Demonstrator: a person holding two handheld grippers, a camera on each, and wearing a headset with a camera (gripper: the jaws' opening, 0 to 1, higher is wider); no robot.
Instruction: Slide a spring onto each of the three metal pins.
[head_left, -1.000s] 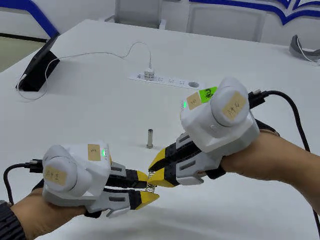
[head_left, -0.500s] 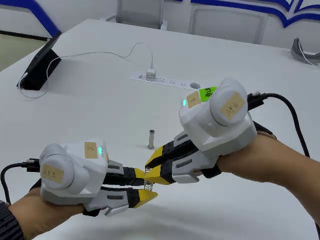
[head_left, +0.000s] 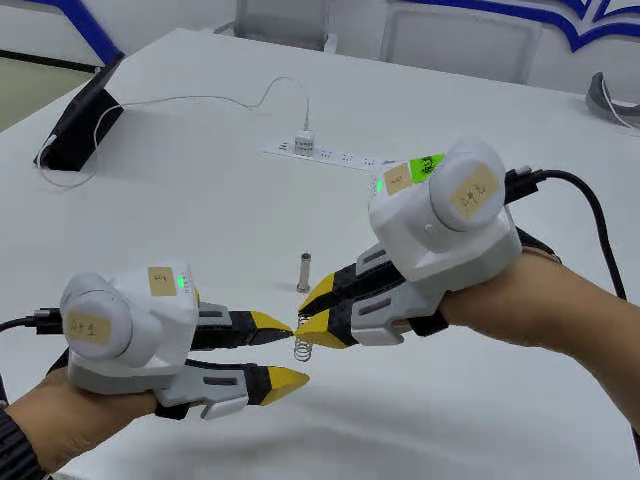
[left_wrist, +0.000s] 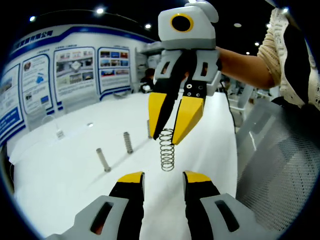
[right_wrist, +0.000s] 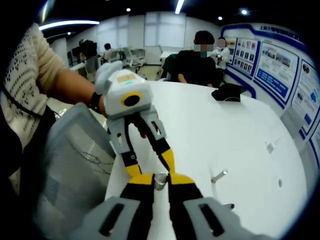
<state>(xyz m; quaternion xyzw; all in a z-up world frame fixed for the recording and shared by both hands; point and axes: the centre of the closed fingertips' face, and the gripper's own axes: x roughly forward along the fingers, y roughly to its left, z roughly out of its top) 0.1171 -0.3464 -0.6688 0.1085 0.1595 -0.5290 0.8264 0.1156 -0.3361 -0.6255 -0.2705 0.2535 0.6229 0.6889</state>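
The right gripper (head_left: 303, 327) has its yellow jaws pressed together on the top coil of the spring (head_left: 303, 349). The spring hangs straight down from the tips, clear of the worktop (head_left: 200, 230). In the left gripper view the right gripper (left_wrist: 166, 137) comes down from the top, and the spring (left_wrist: 167, 152) dangles from it with its lower end free. In the right gripper view its own jaws meet around the end of the spring (right_wrist: 160, 183).

The left gripper (head_left: 299, 352) points at the right one from the opposite side, with its jaws spread apart and holding nothing. In the head view the spring hangs in line with the gap between them. In the left gripper view its lower end is just above the two yellow tips and touches neither. The right gripper view shows the left gripper (right_wrist: 151, 166) head-on with its jaws parted.

Just beyond the gripper tips a pin (head_left: 304, 272) stands upright on the worktop. The left gripper view shows a bare pin (left_wrist: 103, 160) nearest. Behind it is a second pin (left_wrist: 128, 142) that looks ribbed, as if coils sit on it. A third post stands at the edge of the right gripper's jaw, partly hidden by it.

Farther back lie a power strip (head_left: 325, 155) with a white cable (head_left: 200, 100), and a dark slanted device (head_left: 80, 120) at the left edge.
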